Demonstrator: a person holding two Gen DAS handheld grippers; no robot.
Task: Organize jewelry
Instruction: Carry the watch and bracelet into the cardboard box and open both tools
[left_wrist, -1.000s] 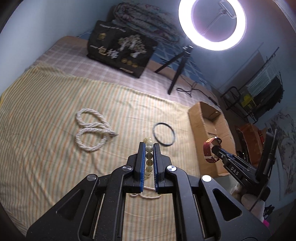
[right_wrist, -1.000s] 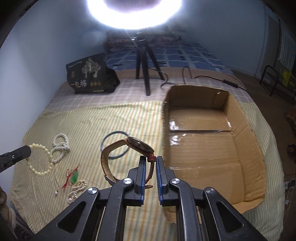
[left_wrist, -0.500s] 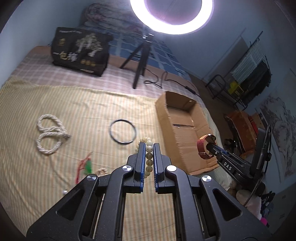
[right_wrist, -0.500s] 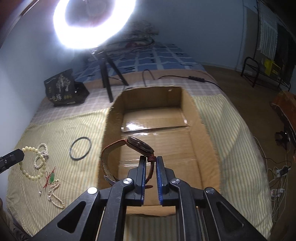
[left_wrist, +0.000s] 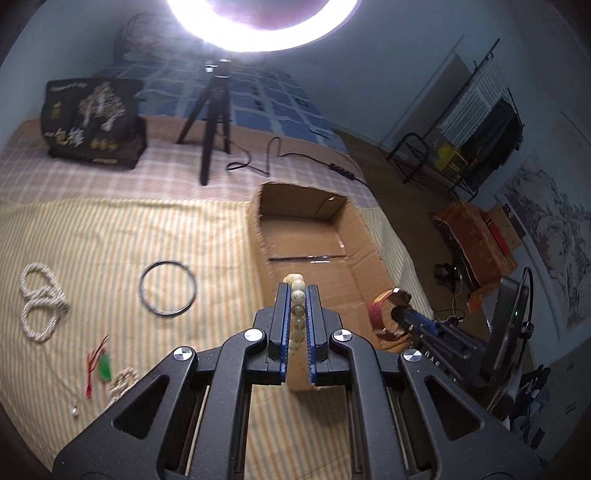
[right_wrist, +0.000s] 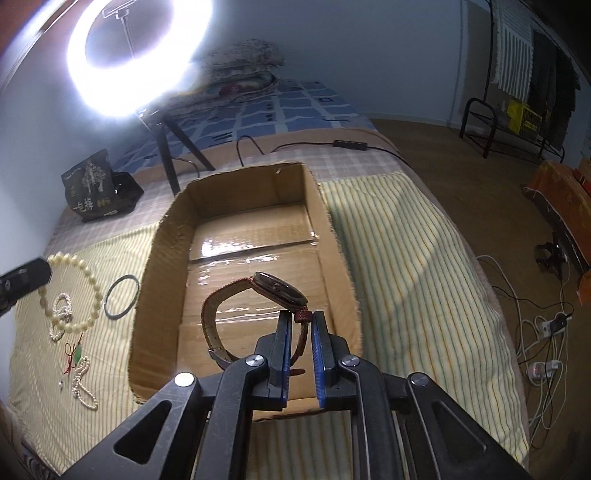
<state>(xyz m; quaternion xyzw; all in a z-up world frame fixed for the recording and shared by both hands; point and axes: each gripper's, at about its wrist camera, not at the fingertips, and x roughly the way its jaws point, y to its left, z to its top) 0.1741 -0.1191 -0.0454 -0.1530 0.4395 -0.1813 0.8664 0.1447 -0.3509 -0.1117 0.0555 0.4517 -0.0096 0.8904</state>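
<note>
Red-strapped watch (right_wrist: 258, 310) above cardboard box (right_wrist: 155, 258)

a home bedroom: a bed (left_wrist: 110, 229) under striped and checked covers, pillows (right_wrist: 243, 61) at its far end, clothes rack (left_wrist: 480, 122) at right.

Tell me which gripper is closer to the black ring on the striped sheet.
Left. The left gripper, holding the bead bracelet, hangs nearer the black ring; the right gripper holds the watch over the cardboard box.
</note>
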